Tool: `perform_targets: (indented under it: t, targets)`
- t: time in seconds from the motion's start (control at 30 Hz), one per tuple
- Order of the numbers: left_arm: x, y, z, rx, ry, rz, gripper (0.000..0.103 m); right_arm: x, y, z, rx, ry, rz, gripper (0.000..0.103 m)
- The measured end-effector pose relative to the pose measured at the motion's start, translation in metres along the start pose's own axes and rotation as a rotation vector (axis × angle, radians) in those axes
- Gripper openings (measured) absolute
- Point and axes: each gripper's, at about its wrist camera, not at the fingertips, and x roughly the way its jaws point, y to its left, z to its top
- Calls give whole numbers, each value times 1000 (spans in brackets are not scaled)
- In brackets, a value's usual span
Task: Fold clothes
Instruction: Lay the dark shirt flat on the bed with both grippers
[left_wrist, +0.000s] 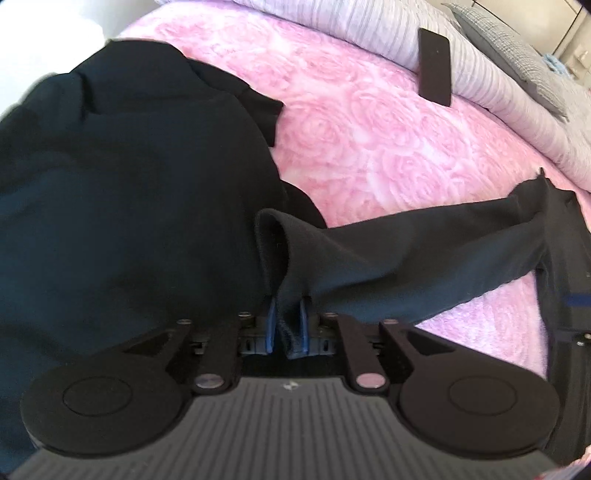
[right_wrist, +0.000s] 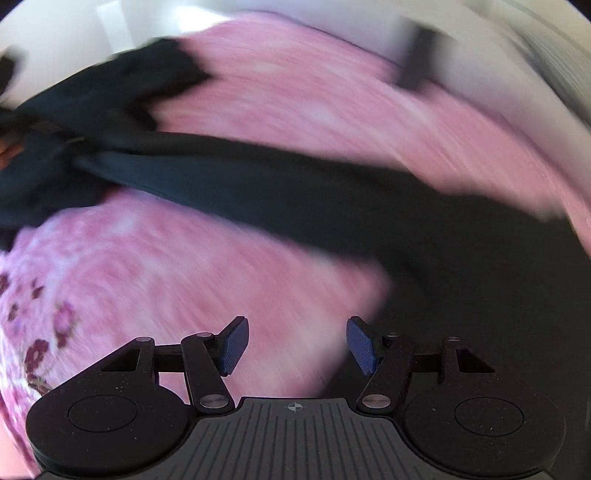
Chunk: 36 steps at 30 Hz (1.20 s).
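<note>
While the left gripper (left_wrist: 287, 325) pinches a cuff of the dark garment (left_wrist: 129, 206), the right gripper (right_wrist: 295, 345) gapes wide, holding nothing.

Bunched at nine o'clock on the pink bedspread (left_wrist: 369, 140), the garment sends one sleeve (left_wrist: 424, 251) toward three o'clock — a dark flat rectangle (left_wrist: 435, 66) lies at one o'clock against the striped bedding (left_wrist: 332, 22); the right view is blurred.

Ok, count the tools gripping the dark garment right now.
1. The left tool is shut on the dark garment's cuff; the right tool is open, empty, above the pink bedspread.
</note>
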Motion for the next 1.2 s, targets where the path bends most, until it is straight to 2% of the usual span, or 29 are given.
perform_targets:
  t: [0.13,0.23,0.37,0.53,0.63,0.73,0.9,0.97,1.0,1.07,1.1,1.2]
  targets:
    - [-26,-23,-12,90,-40,68,17,-38,-52,-59,331,28,-94,63]
    - [-44,-44,-22,152,-63,101,21,-71,-81,-109,508,45,-161,63]
    - [-54,-104,-56,200,-22,-29,23,-113,-106,-173,618,64,-246,63]
    - [-46,-189,-111,203,109,-256,27,-157,-144,-271,746,77,-310,63]
    - [-35,-234,-147,209,203,-333,29,-180,-171,-330,846,68,-337,63]
    - [-26,-267,-179,213,276,-343,30,-192,-194,-369,900,43,-308,63]
    - [-16,-281,-207,149,322,-280,30,-197,-221,-416,928,5,-212,63]
    - [-16,-285,-213,148,312,-252,29,-194,-229,-426,926,1,-165,63]
    - [-16,-287,-213,151,310,-249,28,-193,-231,-431,919,-7,-136,62]
    - [-17,-289,-213,161,312,-257,8,-192,-236,-438,903,-23,-98,62]
    - [-17,-291,-212,167,314,-262,2,-196,-238,-441,910,-38,-90,62]
    - [-20,-299,-207,209,325,-280,2,-204,-245,-455,968,-82,-45,62]
